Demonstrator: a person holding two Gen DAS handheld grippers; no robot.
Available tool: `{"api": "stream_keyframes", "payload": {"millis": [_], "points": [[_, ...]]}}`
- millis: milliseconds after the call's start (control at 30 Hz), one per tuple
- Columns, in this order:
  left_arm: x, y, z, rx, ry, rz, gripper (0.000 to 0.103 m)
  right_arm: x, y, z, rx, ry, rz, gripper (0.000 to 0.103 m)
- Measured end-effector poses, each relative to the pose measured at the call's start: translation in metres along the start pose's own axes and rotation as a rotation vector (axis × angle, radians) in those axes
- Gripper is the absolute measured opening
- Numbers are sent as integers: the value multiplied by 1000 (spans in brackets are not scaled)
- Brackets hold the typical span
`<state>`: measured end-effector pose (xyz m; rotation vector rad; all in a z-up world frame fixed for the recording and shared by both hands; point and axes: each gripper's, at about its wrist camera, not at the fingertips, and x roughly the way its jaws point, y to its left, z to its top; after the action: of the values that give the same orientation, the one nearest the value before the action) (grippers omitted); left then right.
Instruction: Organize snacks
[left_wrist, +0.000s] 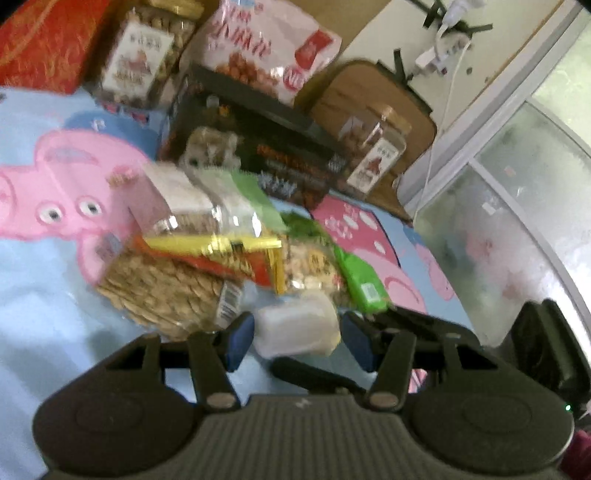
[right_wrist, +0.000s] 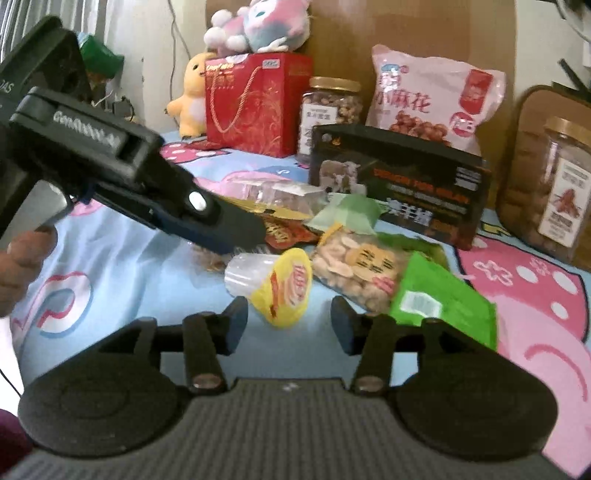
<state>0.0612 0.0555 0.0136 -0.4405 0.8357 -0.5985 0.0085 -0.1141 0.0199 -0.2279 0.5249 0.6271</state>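
I found the small clear plastic jelly cup with the yellow foil lid (right_wrist: 271, 286) on its side at twelve o'clock between my right gripper's (right_wrist: 288, 317) wide fingers; light, slippery, crushable; I judged its rim the best hold; my left gripper (left_wrist: 297, 341) also stood wide.

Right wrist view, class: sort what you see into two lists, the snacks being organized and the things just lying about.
Snacks for the job: jelly cup, cracker bag, green packet, black box, pink bag, nut jar, right jar.

Lying about: red gift bag, yellow plush, pink plush, cartoon sheet.
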Motion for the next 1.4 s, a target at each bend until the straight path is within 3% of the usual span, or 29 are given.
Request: {"api": "stream_keyframes", "payload": {"millis": [167, 300, 467, 567, 667, 767, 833, 900, 1000, 1100, 1200, 1267, 1333, 1400], "points": [[-11, -8, 2, 6, -28, -19, 49, -1, 3, 2, 6, -14, 0, 47], [-25, -27, 20, 82, -86, -33, 49, -16, 1, 11, 29, -64, -1, 43], [-17, -48, 77, 188, -163, 3, 49, -6, -12, 46, -6, -146, -90, 42], [-3, -47, 117, 193, -207, 23, 49, 15, -25, 74, -32, -194, -149, 42], [17, -40, 146, 172, -227, 46, 50, 43, -46, 102, -30, -191, -170, 43], [44, -27, 162, 141, -197, 94, 60, 69, -68, 117, 1, -143, -170, 44], [52, -17, 162, 116, -159, 127, 60, 76, -79, 117, 45, -121, -186, 47], [36, -4, 153, 101, -180, 86, 60, 67, -86, 109, 94, -136, -195, 47], [4, 17, 133, 79, -248, 91, 60, 47, -93, 86, 225, -136, -91, 48], [-7, 44, 118, -4, -247, 129, 60, 53, -88, 66, 303, -42, -20, 48], [3, 64, 106, -79, -179, 170, 60, 81, -74, 62, 290, 61, -21, 50], [12, 65, 98, -66, -139, 201, 60, 94, -65, 63, 292, 86, -8, 69], [15, 57, 90, -23, -133, 261, 59, 104, -54, 64, 247, 120, -57, 70], [12, 51, 85, 3, -131, 264, 59, 100, -45, 62, 219, 125, -69, 68]]}}
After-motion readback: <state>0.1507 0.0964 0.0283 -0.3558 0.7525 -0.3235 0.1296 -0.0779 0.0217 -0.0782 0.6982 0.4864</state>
